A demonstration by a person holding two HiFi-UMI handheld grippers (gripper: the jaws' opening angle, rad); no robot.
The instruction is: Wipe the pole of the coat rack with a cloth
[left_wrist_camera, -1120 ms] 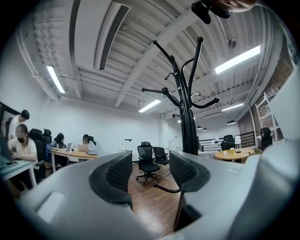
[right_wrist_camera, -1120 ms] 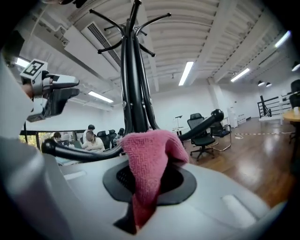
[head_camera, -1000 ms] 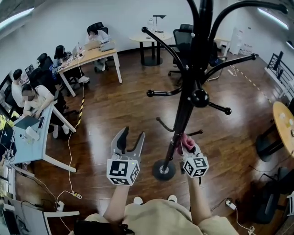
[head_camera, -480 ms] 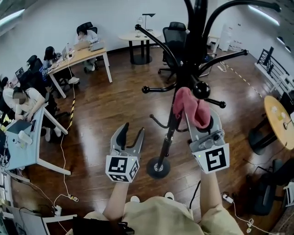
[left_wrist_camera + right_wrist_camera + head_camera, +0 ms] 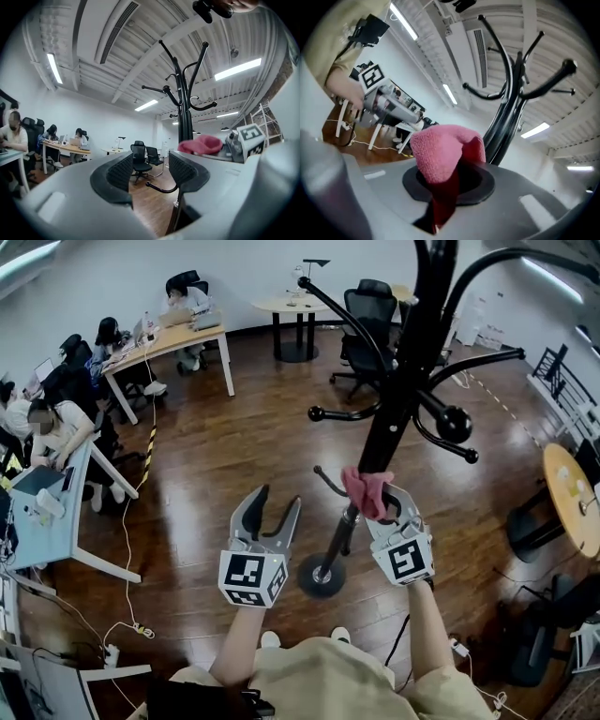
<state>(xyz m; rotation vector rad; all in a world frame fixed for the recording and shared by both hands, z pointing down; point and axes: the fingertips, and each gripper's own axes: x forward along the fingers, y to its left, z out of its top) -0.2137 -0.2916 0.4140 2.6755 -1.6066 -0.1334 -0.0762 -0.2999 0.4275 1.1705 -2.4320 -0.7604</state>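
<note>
The black coat rack pole (image 5: 389, 427) rises from a round base (image 5: 322, 576) on the wood floor. A pink cloth (image 5: 364, 489) is pressed against the pole's lower part, and my right gripper (image 5: 380, 501) is shut on it. In the right gripper view the cloth (image 5: 440, 151) bulges out of the jaws with the pole (image 5: 505, 123) just behind it. My left gripper (image 5: 268, 504) stands open and empty to the left of the pole, not touching it. In the left gripper view, my left gripper (image 5: 147, 171) looks past its spread jaws at the pole (image 5: 185, 119) and the cloth (image 5: 201, 144).
Curved hook arms (image 5: 345, 313) with ball ends (image 5: 454, 423) stick out from the pole above my grippers. Desks with seated people (image 5: 56, 418) line the left. A round table (image 5: 292, 304) and office chairs (image 5: 370, 329) stand at the back. Another round table (image 5: 574, 498) is at right.
My right gripper carried the pink cloth up the pole, then came back down to its lower part. The left gripper stayed open and nearly still.
</note>
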